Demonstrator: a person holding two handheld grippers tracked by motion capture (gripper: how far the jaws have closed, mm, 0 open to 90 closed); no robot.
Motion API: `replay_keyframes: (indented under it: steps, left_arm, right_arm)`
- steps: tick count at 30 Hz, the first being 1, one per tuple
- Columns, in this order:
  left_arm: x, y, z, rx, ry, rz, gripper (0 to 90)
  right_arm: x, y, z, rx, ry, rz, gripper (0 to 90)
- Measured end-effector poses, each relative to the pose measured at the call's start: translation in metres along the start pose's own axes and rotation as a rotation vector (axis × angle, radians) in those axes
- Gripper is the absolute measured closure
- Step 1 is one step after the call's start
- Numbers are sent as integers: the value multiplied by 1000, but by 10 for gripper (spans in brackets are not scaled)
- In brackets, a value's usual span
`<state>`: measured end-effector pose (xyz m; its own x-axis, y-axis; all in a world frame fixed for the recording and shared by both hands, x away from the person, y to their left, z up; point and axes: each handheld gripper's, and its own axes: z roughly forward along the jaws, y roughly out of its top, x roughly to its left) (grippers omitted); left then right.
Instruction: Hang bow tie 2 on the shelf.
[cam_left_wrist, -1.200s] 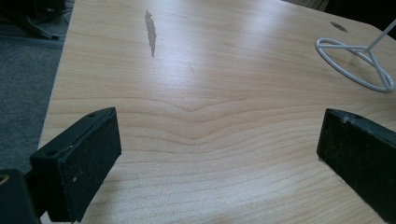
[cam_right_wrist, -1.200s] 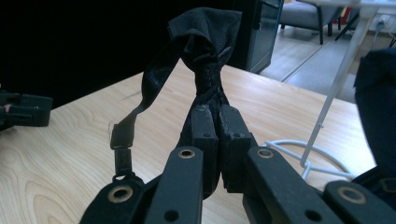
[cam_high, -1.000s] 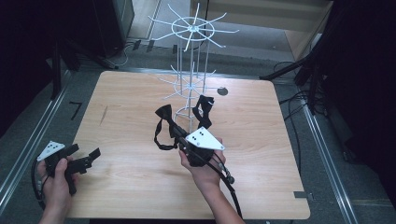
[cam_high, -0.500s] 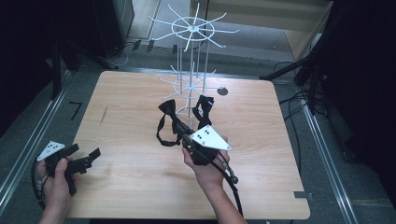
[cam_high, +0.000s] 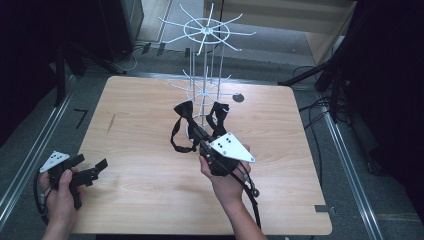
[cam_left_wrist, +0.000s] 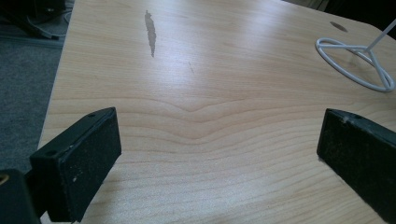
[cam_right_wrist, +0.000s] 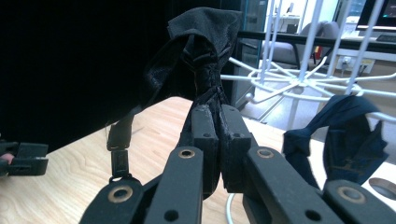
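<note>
A black bow tie (cam_high: 184, 111) with its strap hanging in a loop is held up above the middle of the desk (cam_high: 140, 125), just beside the white wire rack (cam_high: 206, 60) that stands toward the desk's far side. In the right gripper view the right hand-held gripper (cam_right_wrist: 215, 122) has its jaws pressed together on the tie's knot, the bow standing up above the jaw tips and the strap with its clasp dangling to the left. A second dark bow tie (cam_high: 218, 114) hangs on one of the rack's lower arms, just beside the held one. The person's right hand (cam_high: 226, 182) grips that tool from below, with its grey three-cornered plate facing up. Well apart, near the desk's front left corner, the left hand-held gripper (cam_high: 92, 169) hovers with its jaws spread wide and nothing between them; its own view looks across bare wood toward the rack's ring base (cam_left_wrist: 356, 63).
</note>
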<state>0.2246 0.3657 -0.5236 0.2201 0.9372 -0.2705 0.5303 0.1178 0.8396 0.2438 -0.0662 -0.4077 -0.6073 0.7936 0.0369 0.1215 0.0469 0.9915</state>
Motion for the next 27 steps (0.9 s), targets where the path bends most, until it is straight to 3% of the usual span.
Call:
replay_keyframes:
  steps: [27]
  left_arm:
    - [0, 0, 0, 0, -1, -1, 2]
  right_arm:
    - [-13, 11, -4, -45, -67, 14, 876]
